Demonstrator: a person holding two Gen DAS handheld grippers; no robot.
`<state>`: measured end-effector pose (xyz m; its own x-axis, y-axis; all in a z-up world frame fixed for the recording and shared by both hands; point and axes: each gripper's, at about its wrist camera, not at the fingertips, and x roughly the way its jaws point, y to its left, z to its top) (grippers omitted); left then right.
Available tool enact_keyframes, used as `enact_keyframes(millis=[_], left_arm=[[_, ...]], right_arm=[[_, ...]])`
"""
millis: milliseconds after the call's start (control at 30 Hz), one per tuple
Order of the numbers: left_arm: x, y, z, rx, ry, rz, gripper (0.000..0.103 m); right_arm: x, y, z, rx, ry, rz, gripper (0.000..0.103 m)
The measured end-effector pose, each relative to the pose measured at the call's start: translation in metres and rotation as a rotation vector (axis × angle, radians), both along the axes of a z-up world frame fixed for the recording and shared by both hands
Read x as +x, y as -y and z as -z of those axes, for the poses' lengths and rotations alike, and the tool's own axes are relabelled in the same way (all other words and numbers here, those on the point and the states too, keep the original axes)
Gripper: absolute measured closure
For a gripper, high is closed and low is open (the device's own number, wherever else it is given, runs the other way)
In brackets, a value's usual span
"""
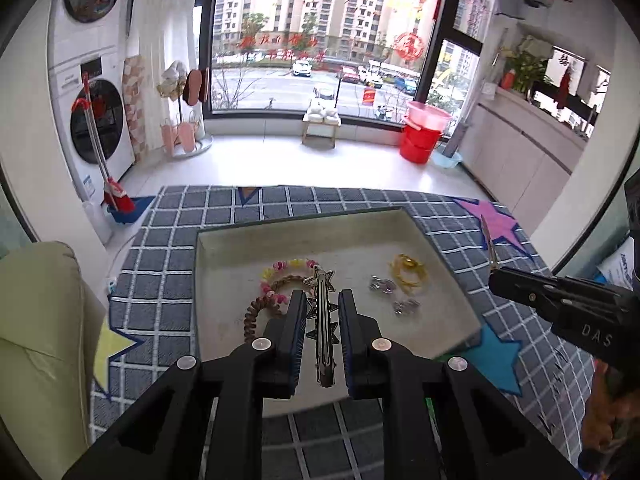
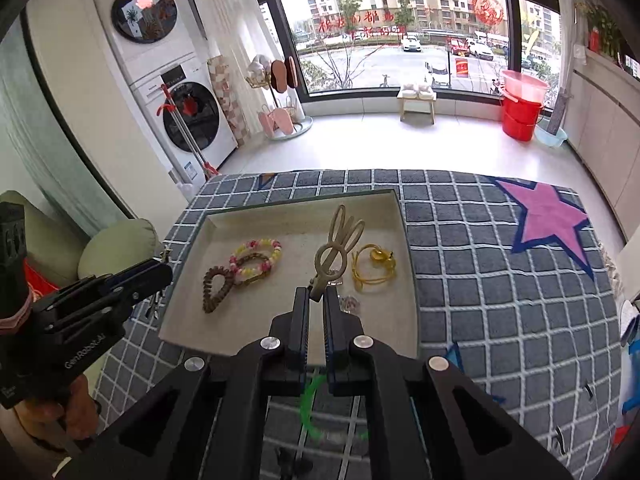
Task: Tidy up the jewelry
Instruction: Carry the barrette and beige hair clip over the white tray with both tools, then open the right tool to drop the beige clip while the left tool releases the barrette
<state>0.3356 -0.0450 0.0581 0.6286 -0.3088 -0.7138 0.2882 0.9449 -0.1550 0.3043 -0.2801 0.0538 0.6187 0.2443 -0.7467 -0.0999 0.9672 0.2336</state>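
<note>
Hair clips hang in both my hand-held grippers above the tray (image 1: 440, 256). My left hand-held gripper (image 1: 320, 312) clamps a silver star clip (image 1: 322, 320) lengthwise, its long axis running away from me along the fingers. My right hand-held gripper (image 2: 316, 300) is clenched on a beige rabbit-ear clip (image 2: 336, 248), ears pointing up and away. Bracelets (image 2: 256, 260) and a yellow band (image 2: 374, 266) lie in the tray.

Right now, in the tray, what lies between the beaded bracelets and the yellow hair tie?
In the left wrist view, the star hair clip held in the left gripper and two small clear pieces lie between the beaded bracelets and the yellow hair tie.
</note>
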Motion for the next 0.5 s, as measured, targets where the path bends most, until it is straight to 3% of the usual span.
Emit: enact_keyframes(millis=[500], left_arm=[[0.046,0.039,0.069,0.107,-0.079,0.018,0.072]], right_arm=[[0.062,0.001,0.067,-0.041,-0.124,-0.007,0.096]])
